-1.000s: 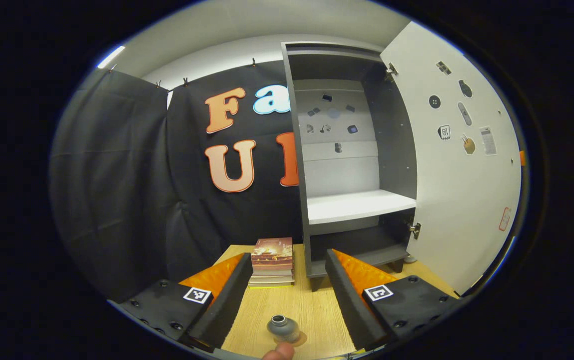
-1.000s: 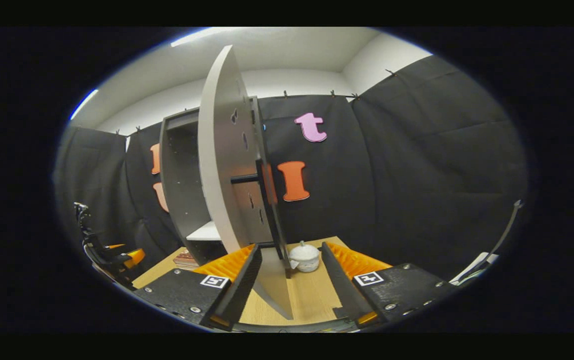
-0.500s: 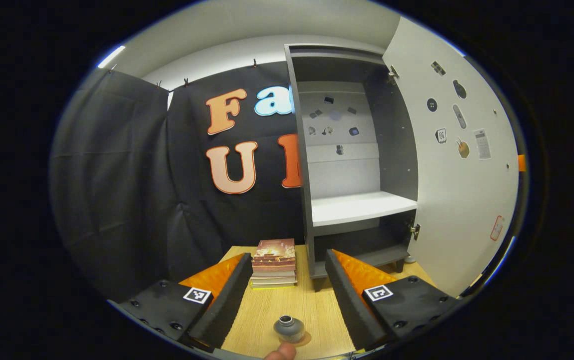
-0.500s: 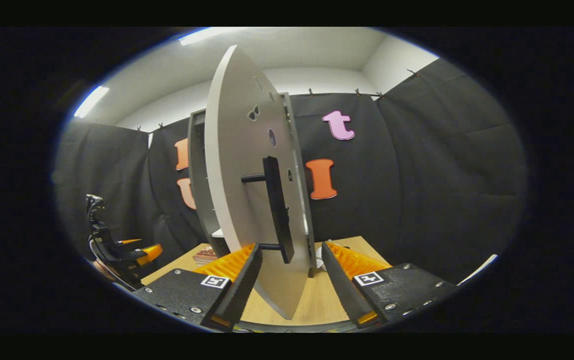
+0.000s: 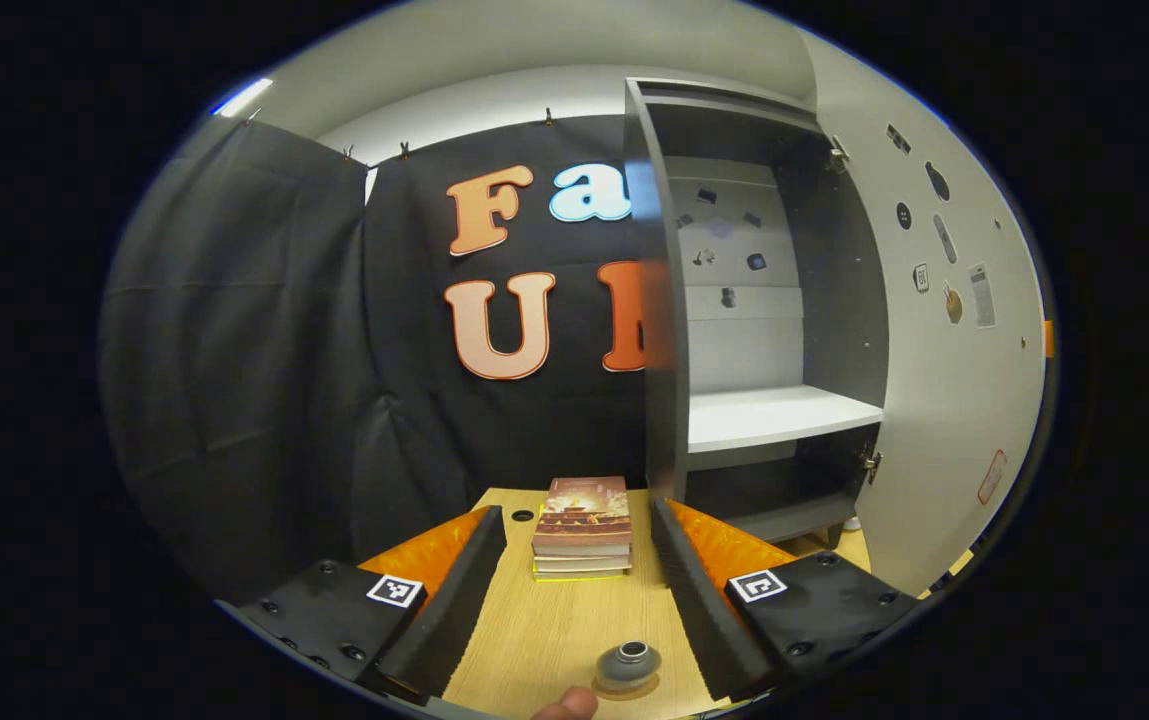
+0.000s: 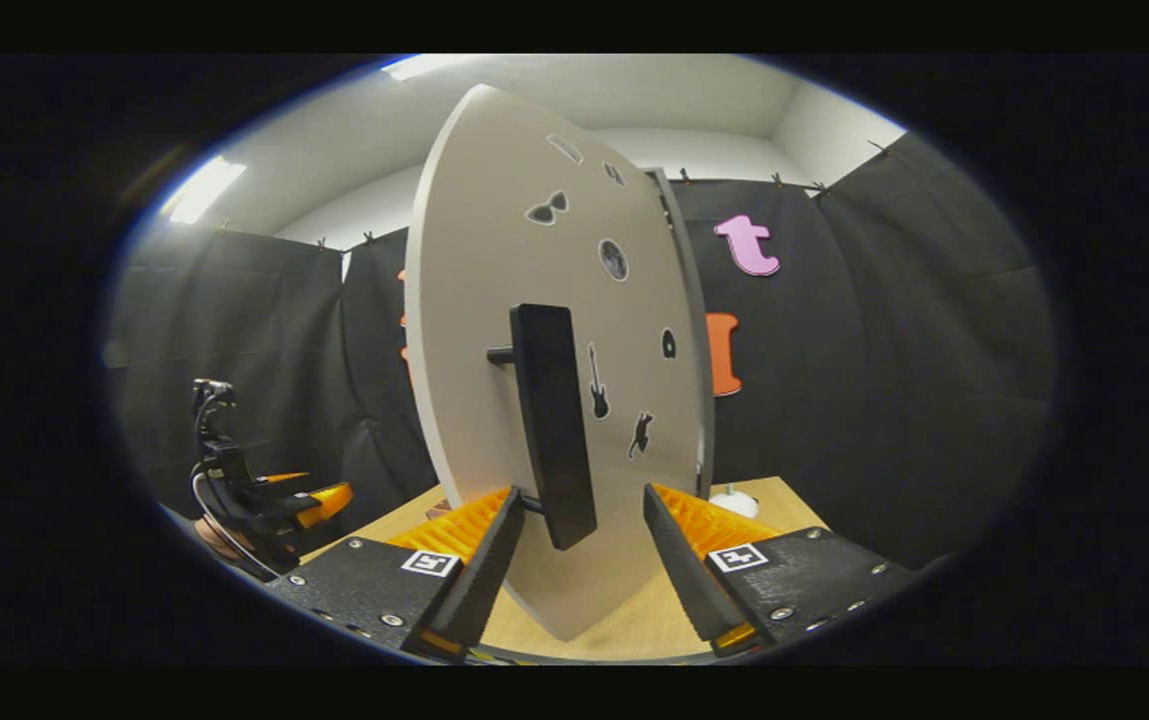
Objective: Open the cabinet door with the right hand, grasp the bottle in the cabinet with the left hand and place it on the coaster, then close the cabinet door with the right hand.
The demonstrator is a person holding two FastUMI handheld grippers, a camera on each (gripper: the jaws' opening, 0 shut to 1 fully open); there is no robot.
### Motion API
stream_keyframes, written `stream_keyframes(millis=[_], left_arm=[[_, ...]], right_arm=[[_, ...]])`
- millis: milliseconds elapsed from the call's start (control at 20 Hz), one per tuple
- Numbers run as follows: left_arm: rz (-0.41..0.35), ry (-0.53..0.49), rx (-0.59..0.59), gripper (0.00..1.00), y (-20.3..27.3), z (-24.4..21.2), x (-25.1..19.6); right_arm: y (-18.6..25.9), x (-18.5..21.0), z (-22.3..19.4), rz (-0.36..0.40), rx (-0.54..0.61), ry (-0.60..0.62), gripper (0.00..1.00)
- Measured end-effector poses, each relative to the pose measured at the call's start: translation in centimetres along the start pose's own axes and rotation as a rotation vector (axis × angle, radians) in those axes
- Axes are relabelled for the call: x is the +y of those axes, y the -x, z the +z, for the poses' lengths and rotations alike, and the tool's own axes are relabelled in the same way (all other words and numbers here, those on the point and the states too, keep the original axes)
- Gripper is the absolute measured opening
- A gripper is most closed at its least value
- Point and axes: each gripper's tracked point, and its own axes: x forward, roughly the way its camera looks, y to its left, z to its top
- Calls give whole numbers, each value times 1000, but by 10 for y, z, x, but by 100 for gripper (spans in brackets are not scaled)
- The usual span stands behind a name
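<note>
closing the cabinet door
right tool spread wide, upright handle just ahead between its fingers; left tool released above bottle.

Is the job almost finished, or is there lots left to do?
Almost finished. The bottle already stands on the coaster on the table, and the left gripper is open. The cabinet shelf is bare. The right gripper is open at the handle of the door, which is not yet shut.

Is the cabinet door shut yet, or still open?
Open. The cabinet door stands swung out from the cabinet, leaving the white shelf inside exposed.
</note>
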Motion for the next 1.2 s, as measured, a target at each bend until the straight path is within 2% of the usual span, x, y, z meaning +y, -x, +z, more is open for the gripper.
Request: stream_keyframes(millis=[350,650,800,1200], left_arm=[[28,46,-5,96,-32,0,48],[31,50,-11,95,-64,-3,81],[23,63,-4,96,-83,-7,91],[-65,68,-6,95,-122,-6,77]], right_arm=[[-76,58,-8,60,2,7,82],[-154,99,-8,57,-14,43,82],[-161,104,-12,51,-14,47,84],[-185,112,-11,-15,-36,37,88]])
